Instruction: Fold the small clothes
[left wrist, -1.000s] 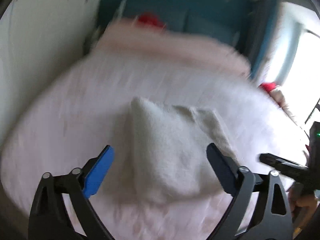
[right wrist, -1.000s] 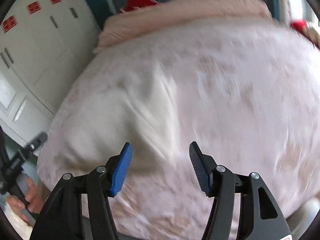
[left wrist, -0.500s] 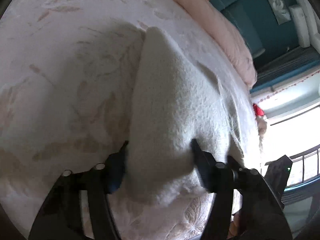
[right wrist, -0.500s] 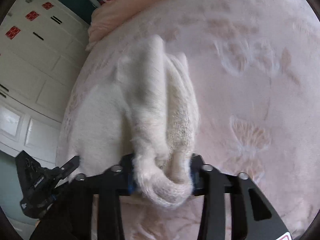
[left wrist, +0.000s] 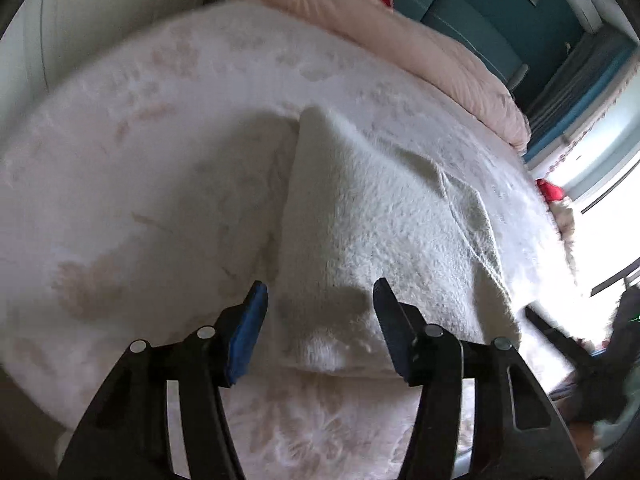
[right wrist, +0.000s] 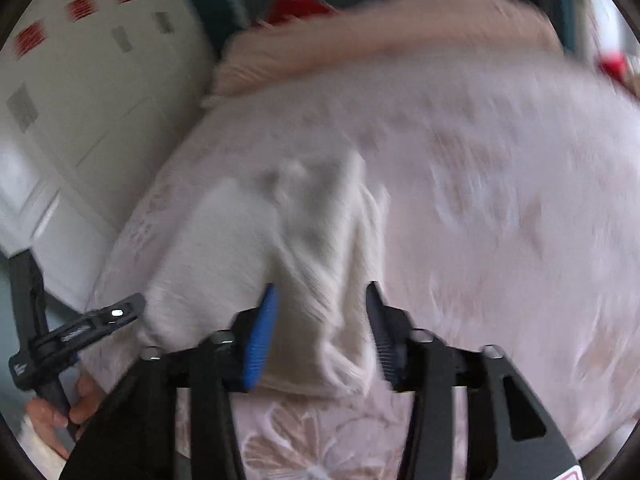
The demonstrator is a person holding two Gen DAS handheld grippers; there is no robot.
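White fleecy folded garment (left wrist: 372, 236) lies on the pink flowered bed (left wrist: 140, 168). Nearest the garment's front edge, the left tool (left wrist: 320, 300) hangs released, jaws parted either side of its corner, apparently not touching. The right tool (right wrist: 320, 300) is likewise released, though blur hides contact. Beyond the garment lies a peach duvet (left wrist: 420, 52).
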